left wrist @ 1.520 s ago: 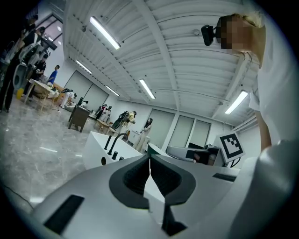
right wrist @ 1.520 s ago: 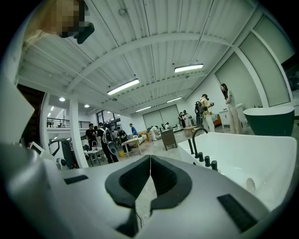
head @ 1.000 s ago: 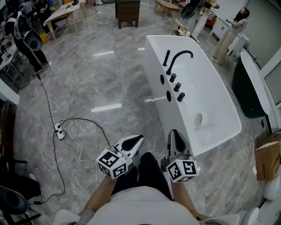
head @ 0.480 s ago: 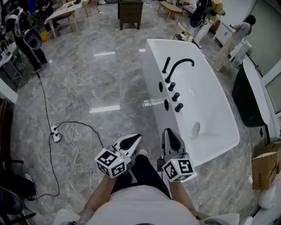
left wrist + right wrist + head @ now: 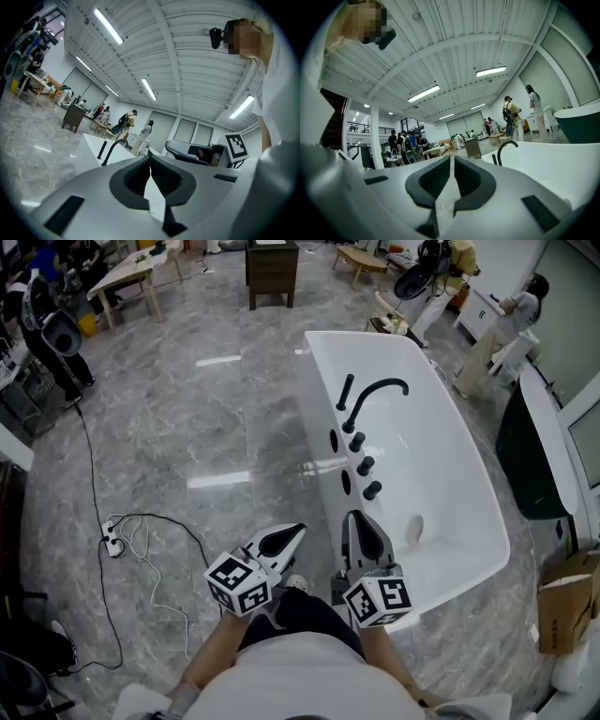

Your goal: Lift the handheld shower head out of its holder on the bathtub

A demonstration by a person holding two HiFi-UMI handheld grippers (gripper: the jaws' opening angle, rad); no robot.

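Observation:
The white bathtub (image 5: 469,521) stands ahead and to the right on the grey marble floor. On its near rim, the black handheld shower head (image 5: 345,392) stands upright in its holder, beside the arched black faucet (image 5: 377,392) and a row of black knobs (image 5: 365,465). My left gripper (image 5: 298,531) is shut and empty, over the floor left of the tub. My right gripper (image 5: 354,517) is also shut and empty, near the tub's near corner. The left gripper view shows the shower head (image 5: 101,150) and faucet (image 5: 114,146) far ahead. The right gripper view shows the faucet (image 5: 506,149).
A white power strip (image 5: 111,543) and its cables lie on the floor to the left. A dark green tub (image 5: 527,446) and a cardboard box (image 5: 562,601) sit to the right. A dark cabinet (image 5: 270,263), tables and several people are at the back.
The tub has drawn closer and shifted left in the head view as both grippers moved toward it. Both stay shut and empty.

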